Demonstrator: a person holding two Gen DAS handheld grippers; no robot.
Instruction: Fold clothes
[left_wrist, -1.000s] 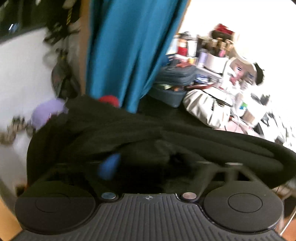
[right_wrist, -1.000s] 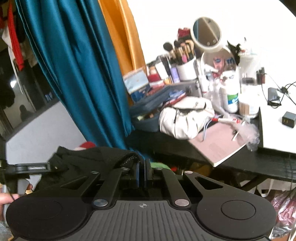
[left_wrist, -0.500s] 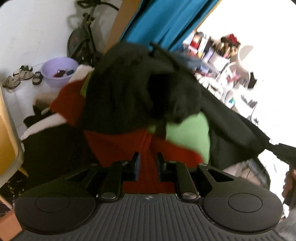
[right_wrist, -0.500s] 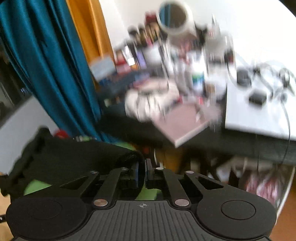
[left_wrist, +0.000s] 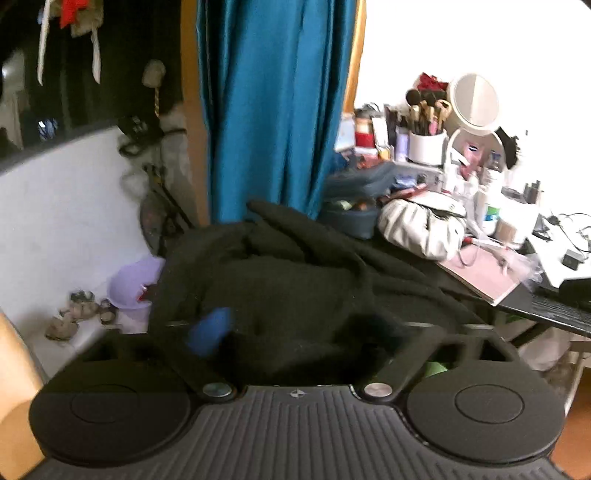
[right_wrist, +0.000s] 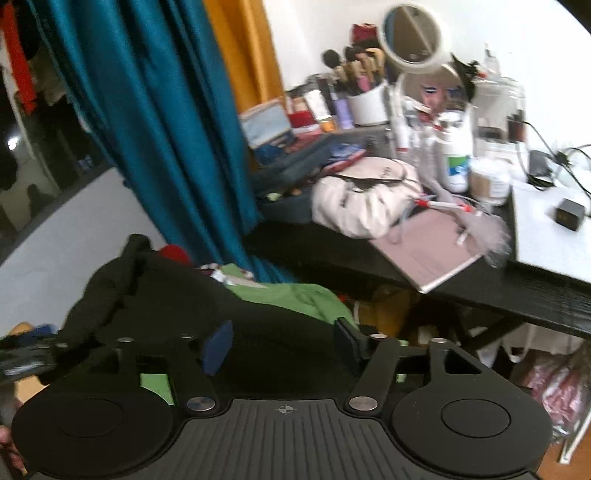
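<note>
Pinch just one edge of the black, soft, crumpled piece of clothing (left_wrist: 295, 280), not the whole bunch, then lift and shake flat. Lies heaped over a green cloth (right_wrist: 295, 295), right between both tools' fingers. Left gripper (left_wrist: 299, 332) just closing, yet apart around it; right gripper (right_wrist: 282, 343) just opening, apart, pressing nothing.

**Black cloth against a teal curtain**

The garment (left_wrist: 295, 280) heaped below the teal-blue curtain (left_wrist: 273, 103) is plain black, no pattern. Just right of the curtain runs an orange-yellow strip (right_wrist: 243, 51). Under the black cloth lies a bright green garment (right_wrist: 295, 299), and a red patch (right_wrist: 173, 253) shows at the curtain's foot. Left of the curtain sits a lilac basin (left_wrist: 129, 284). To its right: a cream bag (right_wrist: 365, 195), a pink pad (right_wrist: 432, 251), a white-rimmed mirror (right_wrist: 412, 35). Both grippers are black with 1 blue pad (right_wrist: 218, 347) showing.
</note>
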